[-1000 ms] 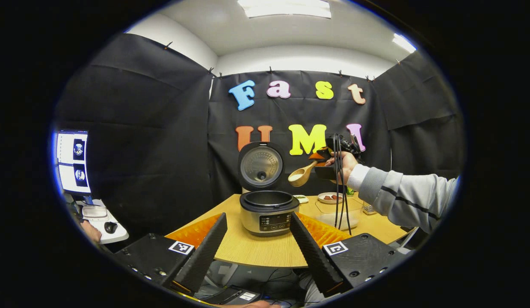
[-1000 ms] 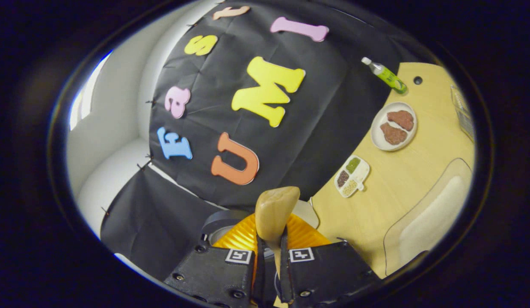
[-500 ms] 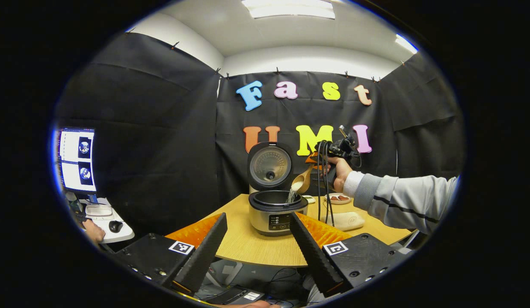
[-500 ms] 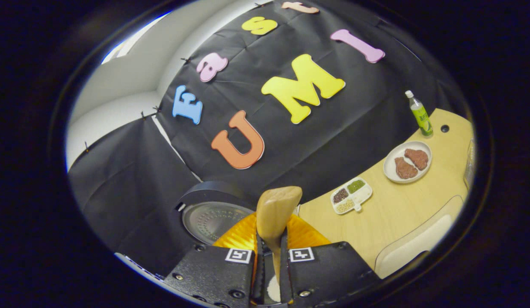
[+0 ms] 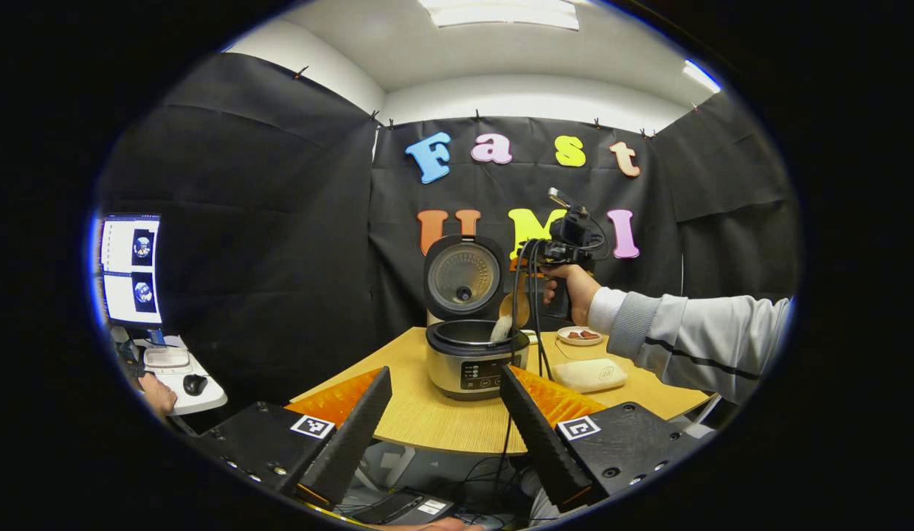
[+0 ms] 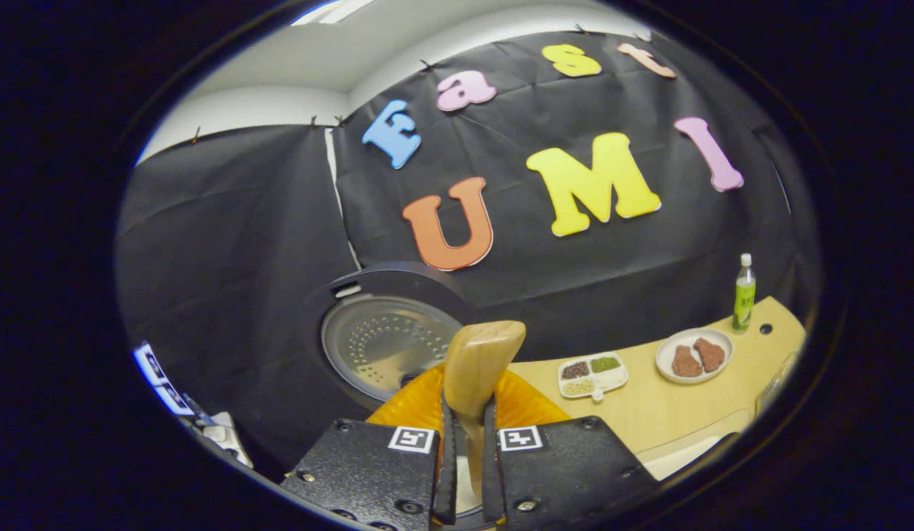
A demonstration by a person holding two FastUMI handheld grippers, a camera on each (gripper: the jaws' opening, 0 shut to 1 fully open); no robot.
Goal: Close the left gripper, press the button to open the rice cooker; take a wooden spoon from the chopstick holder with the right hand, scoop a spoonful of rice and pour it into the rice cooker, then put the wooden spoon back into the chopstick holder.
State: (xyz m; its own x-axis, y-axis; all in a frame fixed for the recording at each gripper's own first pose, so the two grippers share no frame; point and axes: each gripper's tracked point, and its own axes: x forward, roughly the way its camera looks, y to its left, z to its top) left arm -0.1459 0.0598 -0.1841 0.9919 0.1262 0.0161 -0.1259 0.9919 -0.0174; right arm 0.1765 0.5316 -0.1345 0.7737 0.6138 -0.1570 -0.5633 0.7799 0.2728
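Right hand-held gripper clamped around wooden spoon handle.

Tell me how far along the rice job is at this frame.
Done: the rice cooker stands with its lid up. In hand: the right gripper is shut on the wooden spoon, tipped so rice falls into the pot. Left: putting the spoon back in the chopstick holder.

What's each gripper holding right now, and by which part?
Right gripper: wooden spoon, fingers clamped on its handle, bowl tipped over the rice cooker. Left gripper: open, holding nothing.
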